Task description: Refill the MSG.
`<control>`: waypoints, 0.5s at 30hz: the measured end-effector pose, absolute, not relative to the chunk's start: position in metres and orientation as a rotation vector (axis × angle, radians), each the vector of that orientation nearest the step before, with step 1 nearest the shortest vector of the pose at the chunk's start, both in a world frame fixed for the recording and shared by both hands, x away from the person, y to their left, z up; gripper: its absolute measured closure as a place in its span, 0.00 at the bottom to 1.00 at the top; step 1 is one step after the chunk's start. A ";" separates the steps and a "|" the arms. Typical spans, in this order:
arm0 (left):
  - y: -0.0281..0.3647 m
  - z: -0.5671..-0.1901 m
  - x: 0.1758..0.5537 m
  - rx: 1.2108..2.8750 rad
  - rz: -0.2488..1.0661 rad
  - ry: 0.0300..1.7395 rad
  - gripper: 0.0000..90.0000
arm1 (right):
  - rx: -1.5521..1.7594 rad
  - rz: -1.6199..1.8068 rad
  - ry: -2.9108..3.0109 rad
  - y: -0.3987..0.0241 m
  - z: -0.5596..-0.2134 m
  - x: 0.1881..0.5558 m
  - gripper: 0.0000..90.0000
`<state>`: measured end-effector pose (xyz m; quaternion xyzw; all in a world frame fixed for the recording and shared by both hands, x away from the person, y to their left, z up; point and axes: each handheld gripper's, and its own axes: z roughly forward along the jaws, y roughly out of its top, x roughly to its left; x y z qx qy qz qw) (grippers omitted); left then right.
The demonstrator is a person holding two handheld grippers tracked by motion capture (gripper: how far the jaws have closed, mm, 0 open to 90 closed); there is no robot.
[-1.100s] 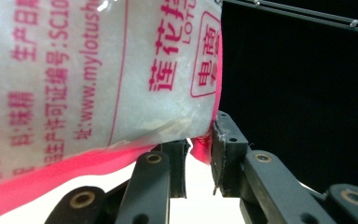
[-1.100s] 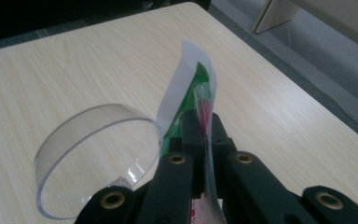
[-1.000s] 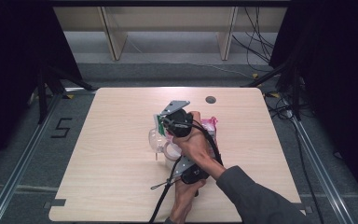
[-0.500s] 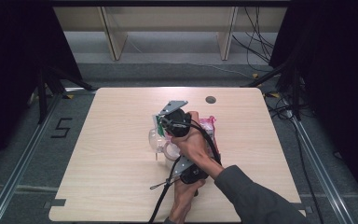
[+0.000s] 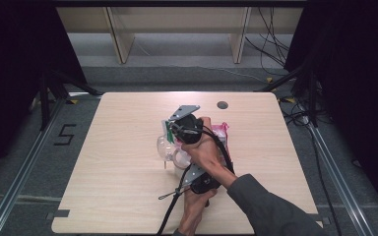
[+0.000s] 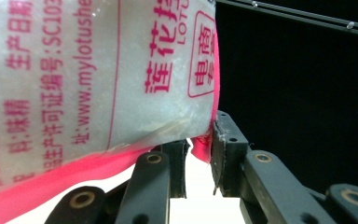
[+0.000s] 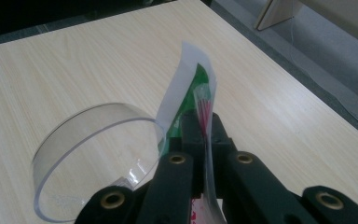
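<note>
A white and pink printed bag (image 6: 98, 70) hangs between both grippers above the light wooden table (image 5: 118, 187). My left gripper (image 6: 199, 149) is shut on its pink sealed corner; in the high view it sits low in the left hand (image 5: 191, 169). My right gripper (image 7: 205, 123) is shut on the bag's other thin edge (image 7: 186, 79), white, green and red, which stands up from the jaws. A clear round container (image 7: 88, 122) stands on the table just beside and below the right gripper's jaws. In the high view the bag (image 5: 220, 132) and container (image 5: 165, 146) lie under the crossed hands, by the right gripper (image 5: 170, 129).
A dark round hole (image 5: 222, 104) marks the table's far side. Wooden shelf legs (image 5: 120, 42) and cables (image 5: 275, 29) stand behind the table. Metal rails (image 5: 24, 167) run along the floor on both sides. The table's edge (image 7: 279, 74) is close to the right gripper.
</note>
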<state>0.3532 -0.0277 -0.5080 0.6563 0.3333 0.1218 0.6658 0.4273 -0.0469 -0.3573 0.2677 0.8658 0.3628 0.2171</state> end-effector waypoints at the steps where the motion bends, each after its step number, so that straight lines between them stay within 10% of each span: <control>1: -0.028 -0.508 0.353 1.480 0.273 0.753 0.85 | 0.735 1.015 2.399 -0.047 -0.357 0.427 1.00; 15: -0.028 -0.513 0.355 1.516 0.277 0.778 0.85 | 0.792 1.099 2.393 -0.058 -0.352 0.426 1.00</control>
